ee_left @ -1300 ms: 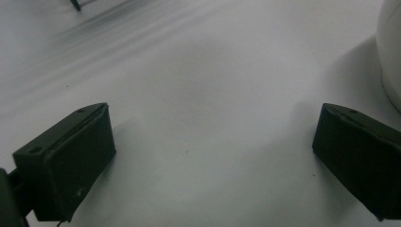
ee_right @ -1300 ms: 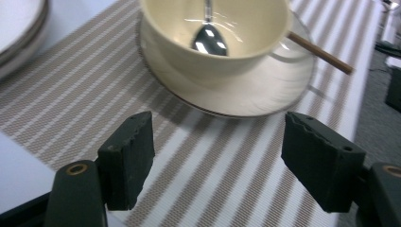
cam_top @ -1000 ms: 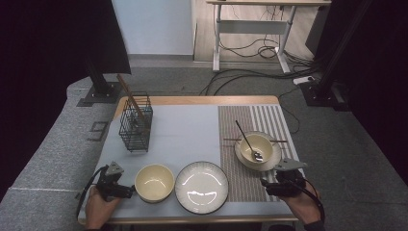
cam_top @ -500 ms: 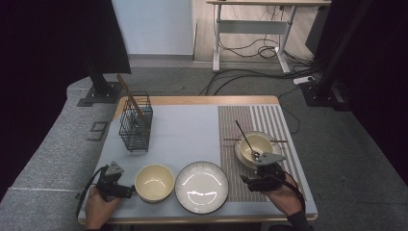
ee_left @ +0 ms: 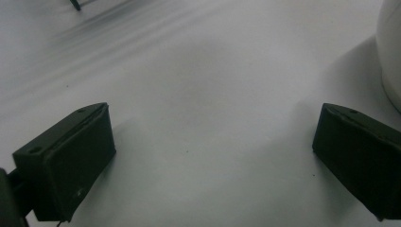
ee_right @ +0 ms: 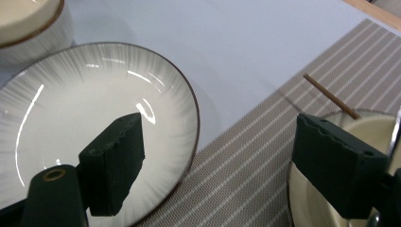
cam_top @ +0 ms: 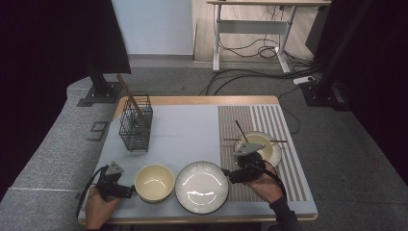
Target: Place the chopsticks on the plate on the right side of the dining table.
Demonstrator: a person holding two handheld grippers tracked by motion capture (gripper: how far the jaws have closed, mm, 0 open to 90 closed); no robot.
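Tongs work comes first here: the right tongs [cam_top: 230, 174] hang open between the ribbed plate [cam_top: 201, 186] and the small bowl [cam_top: 257, 148], and my judgement is that the plate is the thing being reached for. To take it well, one jaw should slip under the thin rim and the other bear on top, closing slowly, since glazed ware looks slippery. In the high view the plate lies just to the left of those tongs, on the pale mat, with the cream bowl [cam_top: 154, 182] beyond it and the left tongs [cam_top: 126, 190] beside that bowl. A black wire basket [cam_top: 135, 126] with a wooden stick stands farther off on the surface [cam_top: 192, 101].

Left gripper view: the left tongs [ee_left: 213, 156] stand wide open over smooth grey matting, holding nothing; the cream bowl's [ee_left: 391, 47] rounded white wall curves in at the right.

Right gripper view: the right tongs [ee_right: 236, 165] gape, one jaw over the plate [ee_right: 71, 109], glossy with fine radial grey streaks and a dark rim, the other over the small bowl [ee_right: 312, 189]. Between lies a woven striped placemat [ee_right: 246, 156], coarse-textured, with a slim brown chopstick [ee_right: 331, 97]
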